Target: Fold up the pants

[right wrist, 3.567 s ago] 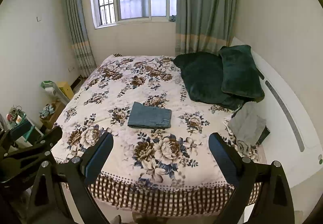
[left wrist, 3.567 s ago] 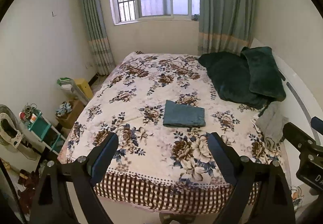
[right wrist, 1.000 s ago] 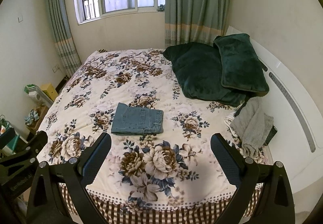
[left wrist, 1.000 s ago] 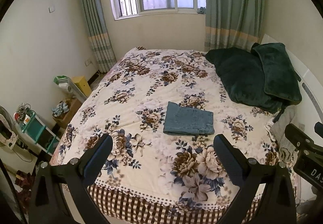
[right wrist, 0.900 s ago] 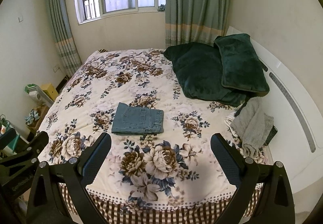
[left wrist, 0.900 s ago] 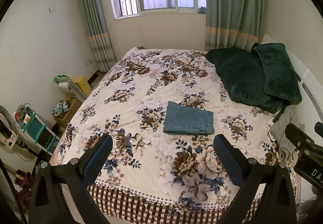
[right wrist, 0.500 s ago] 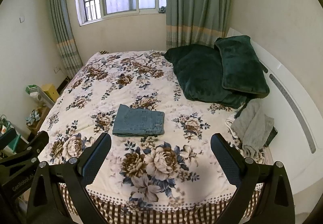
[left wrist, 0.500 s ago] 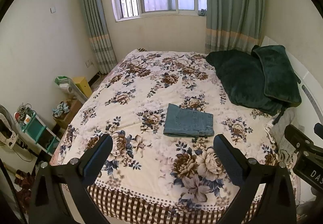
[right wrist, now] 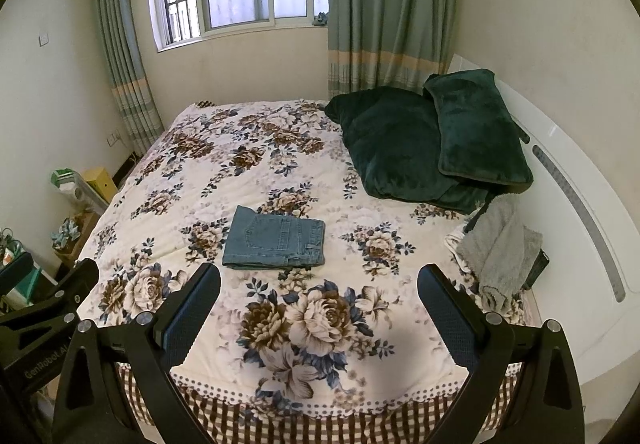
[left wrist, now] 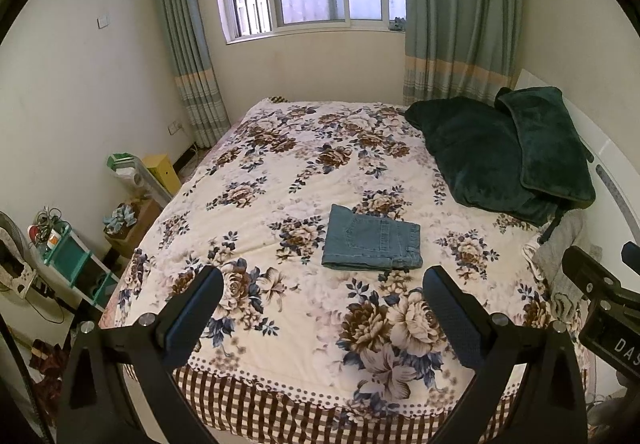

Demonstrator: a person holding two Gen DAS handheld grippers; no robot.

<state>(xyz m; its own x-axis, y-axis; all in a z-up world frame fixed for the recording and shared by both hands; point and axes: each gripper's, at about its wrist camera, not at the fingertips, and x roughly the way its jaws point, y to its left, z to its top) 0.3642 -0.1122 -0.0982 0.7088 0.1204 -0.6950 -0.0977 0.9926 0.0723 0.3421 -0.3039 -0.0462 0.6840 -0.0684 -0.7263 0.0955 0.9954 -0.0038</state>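
Left tongs [left wrist: 322, 300]: spread wide, empty, touching nothing, held above the foot end of the bed [left wrist: 280, 180]. Right tongs [right wrist: 318, 298]: likewise spread wide, empty and clear of all contact, alongside the left pair.

The folded jeans [left wrist: 372, 238] lie flat as a compact rectangle near the middle of the floral bedspread [right wrist: 312, 320], back pocket uppermost, beyond both pairs of tongs and apart from them. Nothing lies between the tongs and the jeans.

Two dark green pillows [right wrist: 432, 140] are stacked at the headboard side, well apart from the jeans. A grey towel [right wrist: 500, 244] is bunched at the bed's right edge, below the pillows. A teal shelf unit [left wrist: 74, 256] with clutter stands on the floor to the left of the bed.
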